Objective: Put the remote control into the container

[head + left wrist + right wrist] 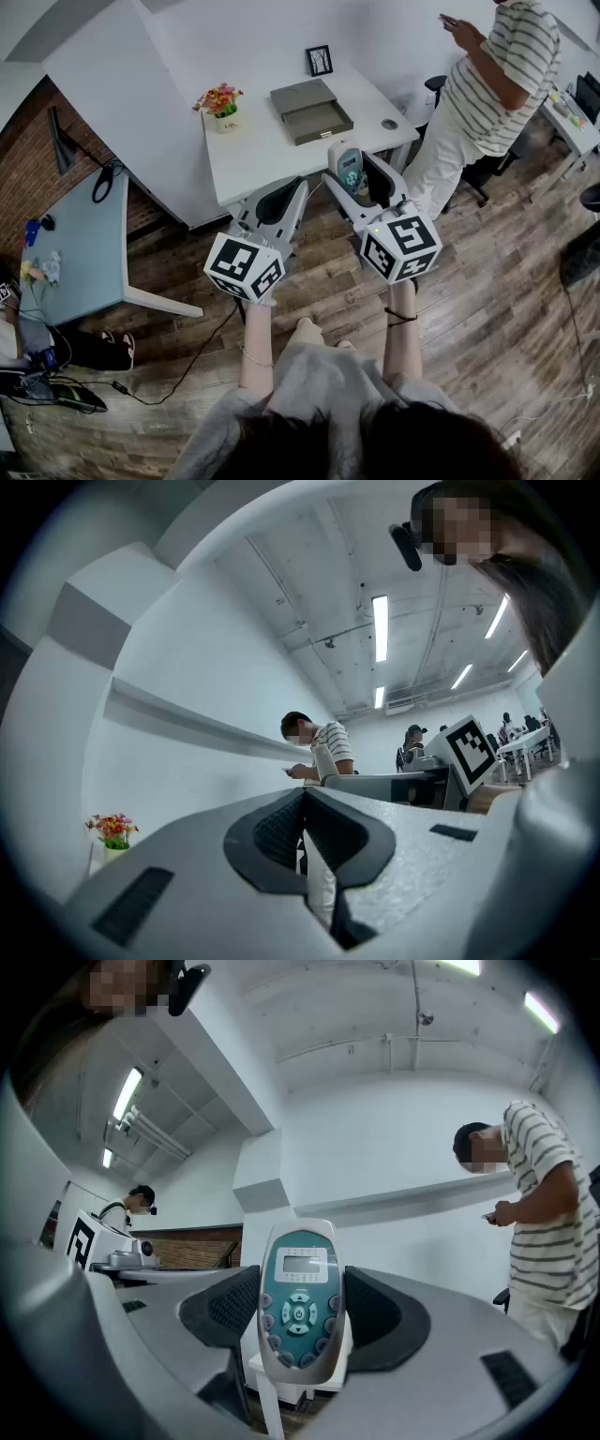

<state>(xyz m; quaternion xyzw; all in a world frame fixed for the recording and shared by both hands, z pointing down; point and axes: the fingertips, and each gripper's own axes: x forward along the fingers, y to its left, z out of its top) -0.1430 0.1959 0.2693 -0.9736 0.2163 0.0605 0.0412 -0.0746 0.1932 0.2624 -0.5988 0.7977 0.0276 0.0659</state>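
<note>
The remote control [298, 1299], white with a teal face and a small screen, stands upright between the dark pads of my right gripper [300, 1335], which is shut on it. In the head view the remote control [345, 166] and right gripper [361, 186] hover at the near edge of the white table [253, 159]. The container [314, 112], an open grey box with its lid folded back, lies on that table farther away. My left gripper [279, 202] hangs beside the right one, shut and holding nothing, its pads [281, 832] meeting.
A flower pot [222, 108], a small picture frame [319, 60] and a round disc [389, 124] share the white table. A person in a striped shirt [502, 80] stands at its right end. A teal table [75, 244] is at the left, with cables on the wooden floor.
</note>
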